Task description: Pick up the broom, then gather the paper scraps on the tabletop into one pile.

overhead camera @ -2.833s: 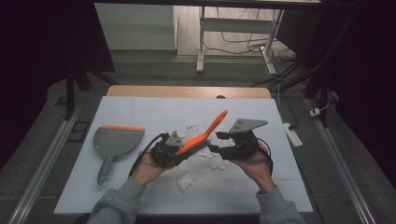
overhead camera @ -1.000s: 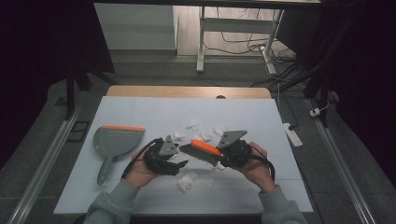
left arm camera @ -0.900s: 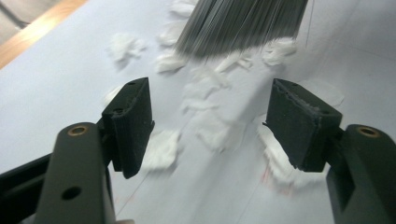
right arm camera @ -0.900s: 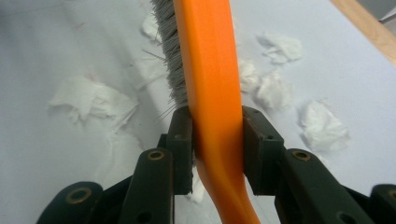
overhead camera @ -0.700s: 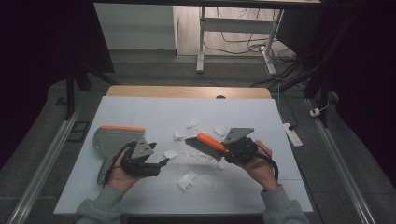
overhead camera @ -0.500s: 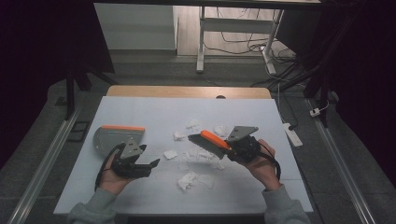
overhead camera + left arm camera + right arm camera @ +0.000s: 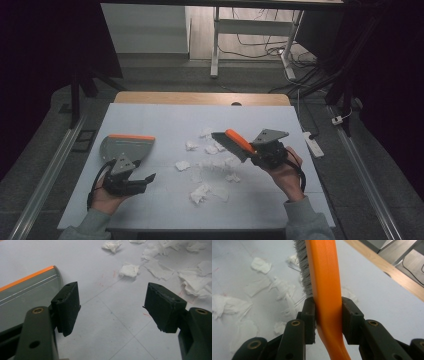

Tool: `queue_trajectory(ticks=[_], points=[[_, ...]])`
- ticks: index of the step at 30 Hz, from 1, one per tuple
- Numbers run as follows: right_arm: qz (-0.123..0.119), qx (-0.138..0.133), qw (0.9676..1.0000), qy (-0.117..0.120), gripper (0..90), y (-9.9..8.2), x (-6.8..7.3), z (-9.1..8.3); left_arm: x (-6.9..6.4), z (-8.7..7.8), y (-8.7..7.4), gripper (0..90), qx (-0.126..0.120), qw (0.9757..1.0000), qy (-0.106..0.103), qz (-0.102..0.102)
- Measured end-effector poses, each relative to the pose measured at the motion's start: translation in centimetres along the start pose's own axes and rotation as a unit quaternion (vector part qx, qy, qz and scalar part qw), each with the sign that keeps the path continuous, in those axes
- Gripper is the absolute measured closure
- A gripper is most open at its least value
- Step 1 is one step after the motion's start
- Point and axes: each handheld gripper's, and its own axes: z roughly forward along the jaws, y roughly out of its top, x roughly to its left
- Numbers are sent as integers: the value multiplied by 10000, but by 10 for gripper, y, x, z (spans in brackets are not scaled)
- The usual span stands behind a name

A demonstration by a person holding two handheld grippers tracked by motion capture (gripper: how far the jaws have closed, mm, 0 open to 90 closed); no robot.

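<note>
Right tool (image 7: 256, 150) is clamped on the orange-handled brush with grey bristles (image 7: 234, 144), holding it up off the white worktop (image 7: 165, 117) at the right of centre, brush head angled toward the far left. In the right gripper view the two black jaws press on both flanks of the orange handle (image 7: 327, 290), bristles fanning off to the left of it, above the paper litter. Scattered white torn paper scraps (image 7: 210, 167) lie across the middle of the worktop, just below and beside the brush head, with one crumpled piece nearer the front edge (image 7: 200, 192). Over at the left, the left tool (image 7: 145, 179) sits low at the near left with its jaws wide apart, nothing between them; the left gripper view shows bare worktop in the gap (image 7: 112, 315). The grey dustpan with an orange front lip (image 7: 127, 145) lies flat on the worktop just beyond the left tool, and in the left gripper view its orange edge (image 7: 25, 278) runs right beside the left-hand jaw, paper scraps (image 7: 128, 270) lying farther off
</note>
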Motion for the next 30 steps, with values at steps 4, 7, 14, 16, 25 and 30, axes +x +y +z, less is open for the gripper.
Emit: queue_trajectory(ticks=[4, 7, 14, 16, 25, 30], points=[[92, -95, 9998, -157, 672, 2, -9, -3, 3, 2, -1, 296, 25, 10000, -54, -63], [174, -110, 9994, -269, 673, 4, -16, -3, 4, 2, -1, 298, 30, 10000, -45, -70], [343, -155, 9985, -404, 673, 5, -32, -4, 5, 3, -1, 299, 36, 10000, -22, -90], [361, -152, 9983, -430, 673, 5, -34, -4, 6, 3, 0, 299, 58, 9999, -31, -80], [511, 374, 9972, -405, 673, 17, -55, 31, 11, 2, -3, 297, 94, 9999, -39, -63], [469, 1115, 9916, -463, 673, 31, -71, 64, 14, 0, -6, 297, 40, 9999, -65, -78]])
